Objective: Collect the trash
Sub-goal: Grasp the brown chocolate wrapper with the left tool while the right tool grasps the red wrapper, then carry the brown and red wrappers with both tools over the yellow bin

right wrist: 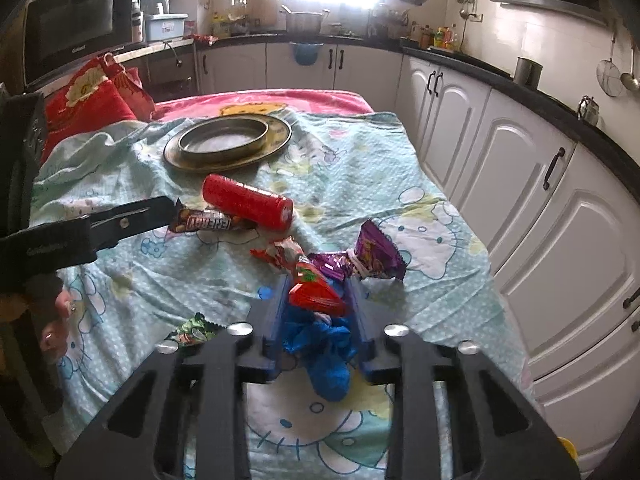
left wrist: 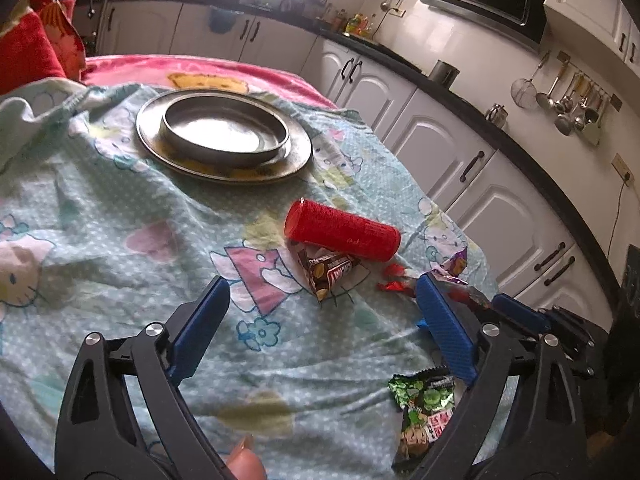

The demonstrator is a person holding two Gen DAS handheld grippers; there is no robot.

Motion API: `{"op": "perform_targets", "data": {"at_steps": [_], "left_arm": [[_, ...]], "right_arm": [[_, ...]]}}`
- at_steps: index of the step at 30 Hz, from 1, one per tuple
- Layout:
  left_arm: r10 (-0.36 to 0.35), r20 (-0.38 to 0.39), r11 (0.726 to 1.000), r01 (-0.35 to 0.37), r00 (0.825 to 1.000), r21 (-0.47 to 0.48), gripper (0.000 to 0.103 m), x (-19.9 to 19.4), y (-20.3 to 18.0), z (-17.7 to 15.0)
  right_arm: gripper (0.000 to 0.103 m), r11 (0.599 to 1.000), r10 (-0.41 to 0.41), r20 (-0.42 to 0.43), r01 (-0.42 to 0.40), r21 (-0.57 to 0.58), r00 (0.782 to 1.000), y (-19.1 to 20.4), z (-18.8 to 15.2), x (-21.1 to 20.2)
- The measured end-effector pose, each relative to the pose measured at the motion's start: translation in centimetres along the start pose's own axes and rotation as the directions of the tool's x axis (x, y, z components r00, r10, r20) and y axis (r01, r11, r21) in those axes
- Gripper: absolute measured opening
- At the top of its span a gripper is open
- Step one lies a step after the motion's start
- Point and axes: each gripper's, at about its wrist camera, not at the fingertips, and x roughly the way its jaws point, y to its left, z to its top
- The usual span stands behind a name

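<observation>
Pale blue cartoon-print cloth (right wrist: 360, 176) covers the worktop, with a pink blanket (right wrist: 280, 100) showing at its far end. On the cloth stand two metal dishes: one wide brass-coloured plate (left wrist: 296, 160) and one smaller steel bowl (left wrist: 224, 132) sitting inside it.

One red cylinder (left wrist: 344, 234) lies on its side near the middle. Touching its near side is one brown chocolate-bar wrapper (left wrist: 328, 272).

Counting the loose wrappers on the cloth: one brown, one green (left wrist: 424, 408), one purple (right wrist: 376, 252), and one red-and-orange (right wrist: 280, 254) crumpled between the cylinder and the purple one. A fifth, bright red wrapper (right wrist: 316, 292), sits between the fingers of the right gripper (right wrist: 316, 300), together with one crumpled blue plastic piece (right wrist: 328, 344) further back between them. The right gripper's blue jaws are drawn close together on this red wrapper and appear to pinch it.

The left gripper (left wrist: 320, 312) hangs over the cloth with its two blue fingers (left wrist: 200, 328) spread wide and nothing between them; the brown wrapper lies just beyond its tips, the green wrapper beside its right finger. A fingertip (left wrist: 244, 460) of the person shows at the bottom edge of the left wrist view.

White cabinets (right wrist: 520, 168) under a dark counter run along the right side.
</observation>
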Motion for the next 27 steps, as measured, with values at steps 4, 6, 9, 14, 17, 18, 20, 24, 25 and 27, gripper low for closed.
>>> {"op": "perform_targets", "data": {"at_steps": [4, 6, 9, 14, 17, 18, 20, 24, 25, 27], "left_arm": [[-0.021, -0.027, 0.999, 0.02, 0.999, -0.034, 0.07, 1.1, 0.4, 0.1], [-0.032, -0.042, 0.998, 0.029, 0.999, -0.053, 0.064, 1.6, 0.7, 0.1], [-0.051, -0.054, 0.995, 0.046, 0.997, -0.083, 0.057, 2.1, 1.1, 0.0], [-0.081, -0.069, 0.994, 0.075, 0.994, -0.08, 0.022, 2.3, 1.0, -0.3], [-0.094, -0.077, 0.994, 0.09, 0.993, -0.063, 0.008, 2.2, 0.7, -0.4], [-0.096, -0.076, 0.994, 0.092, 0.992, -0.054, 0.008, 2.1, 0.5, -0.6], [-0.097, -0.073, 0.995, 0.095, 0.993, -0.041, 0.006, 1.9, 0.2, -0.6], [-0.097, -0.065, 0.995, 0.096, 0.993, -0.006, 0.005, 0.9, -0.4, -1.0], [-0.098, -0.062, 0.995, 0.099, 0.993, 0.002, 0.005, 0.5, -0.5, -1.1], [-0.103, -0.057, 0.994, 0.104, 0.993, 0.011, 0.005, -0.3, -0.6, -1.4]], "right_arm": [[0.026, 1.0, 0.016, 0.012, -0.016, 0.007, 1.0, 0.0, -0.3, -0.6], [0.026, 0.999, 0.035, 0.017, -0.035, 0.015, 0.999, 0.0, -0.4, -1.2], [0.026, 0.998, 0.058, 0.025, -0.058, 0.016, 0.998, 0.2, -0.7, -2.1], [0.025, 0.996, 0.081, 0.03, -0.082, 0.033, 0.996, 0.3, -1.6, -3.6], [0.025, 0.994, 0.091, 0.033, -0.093, 0.061, 0.995, 0.0, -2.0, -4.4], [0.025, 0.993, 0.094, 0.034, -0.096, 0.068, 0.995, 0.0, -2.1, -4.6], [0.025, 0.991, 0.099, 0.04, -0.102, 0.081, 0.994, -0.2, -2.4, -5.4], [0.025, 0.991, 0.097, 0.047, -0.1, 0.092, 0.994, -0.4, -2.9, -6.5], [0.025, 0.99, 0.096, 0.047, -0.1, 0.095, 0.994, -0.5, -3.1, -6.7], [0.025, 0.99, 0.093, 0.047, -0.098, 0.104, 0.995, -0.7, -3.3, -7.0]]}}
